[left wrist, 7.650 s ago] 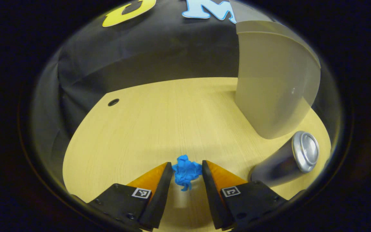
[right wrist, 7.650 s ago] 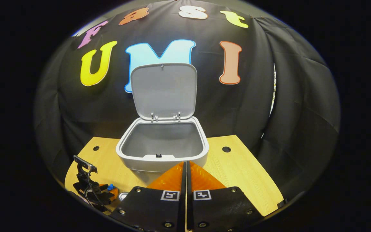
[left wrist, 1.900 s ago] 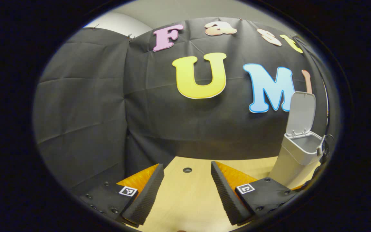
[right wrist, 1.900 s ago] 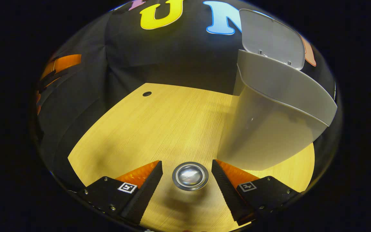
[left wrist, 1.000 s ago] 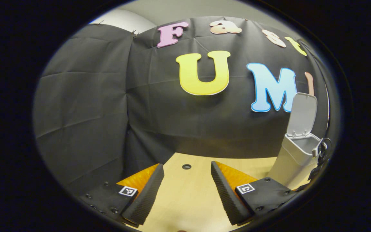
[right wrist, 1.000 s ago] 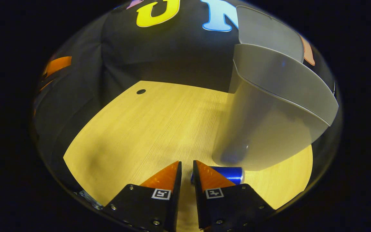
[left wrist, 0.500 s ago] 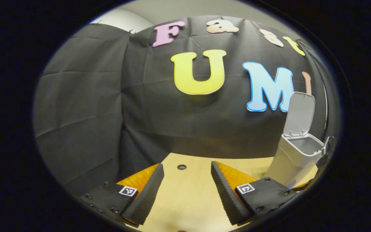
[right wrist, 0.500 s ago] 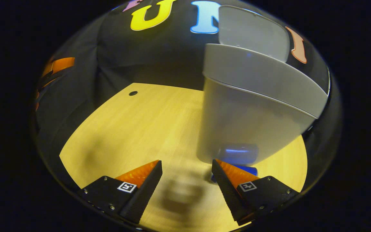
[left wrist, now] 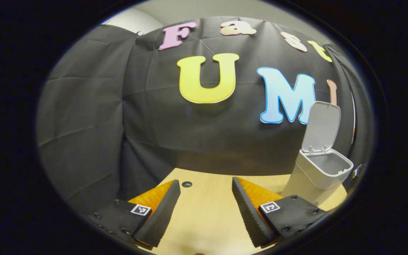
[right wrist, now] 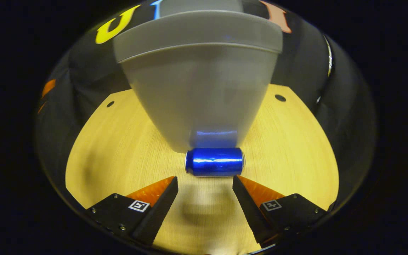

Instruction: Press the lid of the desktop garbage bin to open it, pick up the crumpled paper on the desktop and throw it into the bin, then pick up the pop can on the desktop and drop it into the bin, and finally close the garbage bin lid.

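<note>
Your right gripper stands with its fingers spread wide and nothing between them. The pop can lies on its side on the bench, just ahead of the fingertips and crosswise to them, against the foot of the garbage bin. Can and fingers are apart.

Your left gripper is likewise released, fingers parted over bare bench. Ahead of its right finger and off to the right, the garbage bin stands upright with its lid raised. A round hole in the bench sits just ahead of the left finger.
</note>
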`<control>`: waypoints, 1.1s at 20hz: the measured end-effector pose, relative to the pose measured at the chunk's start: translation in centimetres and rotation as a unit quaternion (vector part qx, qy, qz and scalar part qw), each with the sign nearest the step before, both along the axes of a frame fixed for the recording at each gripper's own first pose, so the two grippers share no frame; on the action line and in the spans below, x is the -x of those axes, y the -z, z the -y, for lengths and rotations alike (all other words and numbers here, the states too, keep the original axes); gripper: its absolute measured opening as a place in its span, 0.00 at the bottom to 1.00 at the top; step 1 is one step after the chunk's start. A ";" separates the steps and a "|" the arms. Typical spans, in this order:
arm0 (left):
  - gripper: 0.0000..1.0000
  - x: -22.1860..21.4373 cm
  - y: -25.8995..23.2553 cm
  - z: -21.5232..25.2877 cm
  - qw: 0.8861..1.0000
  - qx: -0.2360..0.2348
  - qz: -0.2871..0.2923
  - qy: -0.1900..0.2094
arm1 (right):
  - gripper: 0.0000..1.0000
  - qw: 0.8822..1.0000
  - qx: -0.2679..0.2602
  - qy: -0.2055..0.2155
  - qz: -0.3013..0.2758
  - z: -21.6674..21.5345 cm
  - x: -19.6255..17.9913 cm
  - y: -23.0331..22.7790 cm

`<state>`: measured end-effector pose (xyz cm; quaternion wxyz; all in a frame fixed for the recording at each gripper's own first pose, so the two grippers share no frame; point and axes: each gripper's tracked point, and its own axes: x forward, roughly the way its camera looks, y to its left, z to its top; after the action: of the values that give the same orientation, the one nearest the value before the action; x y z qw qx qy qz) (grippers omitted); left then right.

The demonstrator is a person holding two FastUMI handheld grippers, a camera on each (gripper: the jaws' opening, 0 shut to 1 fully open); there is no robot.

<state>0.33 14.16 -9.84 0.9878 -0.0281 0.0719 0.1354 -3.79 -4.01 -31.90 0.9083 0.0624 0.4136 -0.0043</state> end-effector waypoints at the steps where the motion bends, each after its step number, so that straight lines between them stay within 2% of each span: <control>1: 0.99 0.0 0.0 0.1 1.000 -0.002 0.000 -0.001 | 0.99 0.999 -0.024 0.027 -0.005 0.1 -0.3 0.0; 4: 0.99 0.0 -0.1 -0.1 1.000 -0.008 -0.003 -0.006 | 0.99 0.992 -0.082 0.090 -0.015 0.8 -1.1 0.5; 8: 0.99 0.1 0.0 -0.3 1.000 -0.011 -0.009 -0.014 | 0.99 0.978 -0.144 0.147 -0.015 1.7 -2.7 -0.4; 13: 0.99 0.2 0.1 -0.4 1.000 -0.013 -0.012 -0.019 | 0.99 0.962 -0.185 0.202 -0.024 2.6 -3.1 -0.8; 15: 0.99 0.2 0.1 -0.2 1.000 -0.012 -0.012 -0.019 | 1.00 0.948 -0.214 0.233 -0.030 2.7 -3.4 -0.5; 17: 0.96 0.3 0.2 -0.3 1.000 -0.010 -0.014 -0.019 | 0.99 0.929 -0.258 0.263 -0.037 2.8 -3.5 -0.7; 18: 0.99 0.3 0.2 -0.4 1.000 -0.010 -0.014 -0.020 | 0.99 0.922 -0.270 0.276 -0.039 2.8 -3.6 -0.5; 19: 0.96 0.3 0.3 -0.5 1.000 -0.011 -0.015 -0.021 | 0.99 0.916 -0.277 0.288 -0.040 2.8 -3.7 -0.5; 22: 0.99 0.5 0.3 -0.8 0.999 -0.014 -0.017 -0.024 | 0.99 0.896 -0.300 0.322 -0.050 2.5 -4.2 0.1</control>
<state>-0.18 15.00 -10.13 0.9833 -0.0133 0.0857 0.1601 0.45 -6.55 -31.96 0.7736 0.4614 0.3971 -0.1758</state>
